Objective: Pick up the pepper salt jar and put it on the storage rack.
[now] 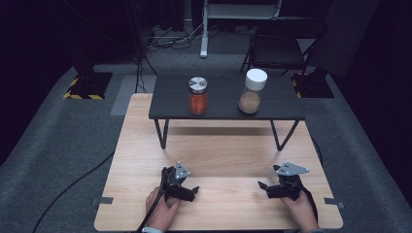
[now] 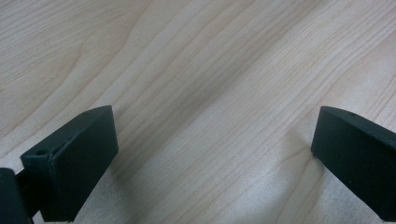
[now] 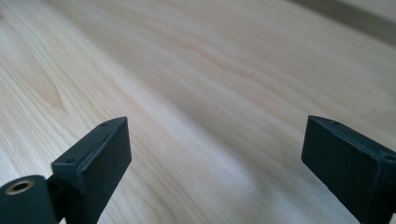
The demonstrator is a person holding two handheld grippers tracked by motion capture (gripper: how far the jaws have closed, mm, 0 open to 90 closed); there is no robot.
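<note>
Low over the light wooden table (image 1: 218, 150), near its front edge, a hand holds my left gripper (image 1: 193, 192) with its jaws pointing right. In the left gripper view the left gripper (image 2: 212, 135) stands open, with bare wood grain between its black jaws. My right gripper (image 1: 263, 188) is held at the front right, pointing left toward the other one. The right gripper (image 3: 215, 140) is open too, with nothing between its jaws. On a dark raised shelf (image 1: 223, 99) at the table's far side stand a metal-lidded jar of orange-red contents (image 1: 197, 95) and a white-lidded jar of brown powder (image 1: 252, 91).
The shelf rests on thin black legs (image 1: 162, 133) above the table's far half. Behind the table are a black chair (image 1: 279, 46), a white stand leg (image 1: 205, 29) and floor cables (image 1: 170, 39). Stands with hazard-striped bases (image 1: 87, 87) flank the table on the grey carpet.
</note>
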